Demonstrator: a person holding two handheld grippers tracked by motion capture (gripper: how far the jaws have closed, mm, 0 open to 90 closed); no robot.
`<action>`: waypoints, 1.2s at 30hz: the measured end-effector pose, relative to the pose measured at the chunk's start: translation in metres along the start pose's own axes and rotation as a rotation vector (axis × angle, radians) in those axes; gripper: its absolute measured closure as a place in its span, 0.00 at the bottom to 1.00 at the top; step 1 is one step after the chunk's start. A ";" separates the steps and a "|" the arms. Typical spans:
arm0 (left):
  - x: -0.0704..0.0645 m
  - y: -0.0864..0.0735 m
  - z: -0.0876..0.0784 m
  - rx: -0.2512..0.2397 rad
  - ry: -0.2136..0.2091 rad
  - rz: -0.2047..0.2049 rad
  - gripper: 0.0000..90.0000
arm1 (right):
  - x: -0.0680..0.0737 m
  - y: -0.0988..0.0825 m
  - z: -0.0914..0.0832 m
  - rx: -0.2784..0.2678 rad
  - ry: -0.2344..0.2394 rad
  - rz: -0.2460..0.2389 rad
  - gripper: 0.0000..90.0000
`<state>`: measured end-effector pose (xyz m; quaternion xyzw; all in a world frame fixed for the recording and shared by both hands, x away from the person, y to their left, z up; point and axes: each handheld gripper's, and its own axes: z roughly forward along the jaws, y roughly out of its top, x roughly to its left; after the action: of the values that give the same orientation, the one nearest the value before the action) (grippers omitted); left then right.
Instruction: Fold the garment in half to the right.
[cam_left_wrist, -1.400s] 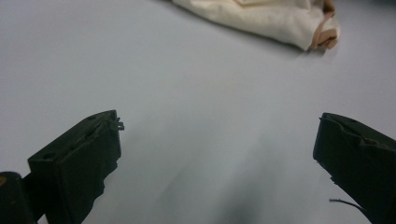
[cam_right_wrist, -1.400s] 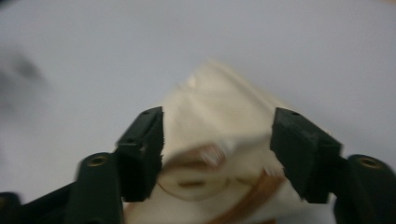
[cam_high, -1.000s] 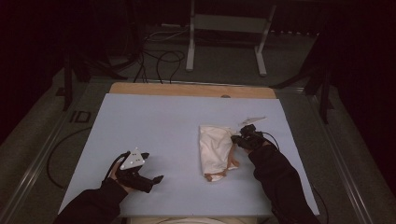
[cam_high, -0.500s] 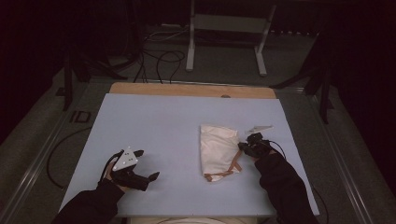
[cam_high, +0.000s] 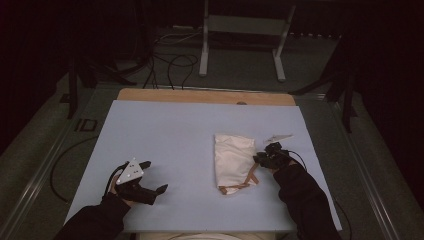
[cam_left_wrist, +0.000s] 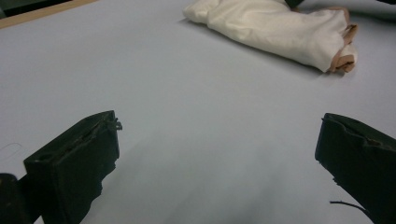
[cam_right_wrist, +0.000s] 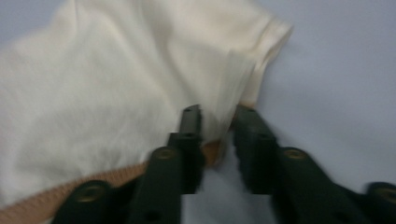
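A folded cream cloth (cam_high: 234, 157) with a tan trim (cam_high: 245, 182) lies right of centre on the pale blue table sheet (cam_high: 165, 130). My right gripper (cam_high: 260, 160) sits low at the cloth's right edge. In the right gripper view its jaws (cam_right_wrist: 217, 114) have just been opening and stand slightly apart, with a fold of the cloth (cam_right_wrist: 116, 70) between them and no firm pinch. My left gripper (cam_high: 154, 176) rests near the front left of the table, open, with nothing between its jaws (cam_left_wrist: 219, 126). From there the cloth (cam_left_wrist: 280, 32) lies farther off.
A wooden strip (cam_high: 200, 96) borders the table's far edge. Beyond it a metal stand (cam_high: 240, 30) and loose cables (cam_high: 170, 60) sit on the dark floor. A small pale scrap (cam_high: 279, 136) lies just beyond the right gripper.
The right hand has come slightly down and toward the table's near edge, and the cloth's right edge has settled flatter on the sheet. The left hand has barely shifted.
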<state>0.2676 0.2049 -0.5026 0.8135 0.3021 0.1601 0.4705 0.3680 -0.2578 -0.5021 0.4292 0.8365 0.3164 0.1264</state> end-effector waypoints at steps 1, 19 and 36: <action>0.000 -0.001 -0.001 -0.001 0.001 -0.003 0.00 | -0.002 0.004 -0.003 -0.013 0.004 0.005 0.68; 0.002 -0.009 0.003 0.003 0.004 0.006 0.00 | -0.027 0.052 0.032 -0.079 0.068 0.025 0.42; 0.003 -0.009 0.003 -0.006 0.002 -0.001 0.00 | -0.024 0.049 0.042 -0.041 -0.044 -0.086 0.99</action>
<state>0.2685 0.2081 -0.5118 0.8117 0.3024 0.1617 0.4727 0.4344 -0.2384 -0.5051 0.3971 0.8445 0.3182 0.1669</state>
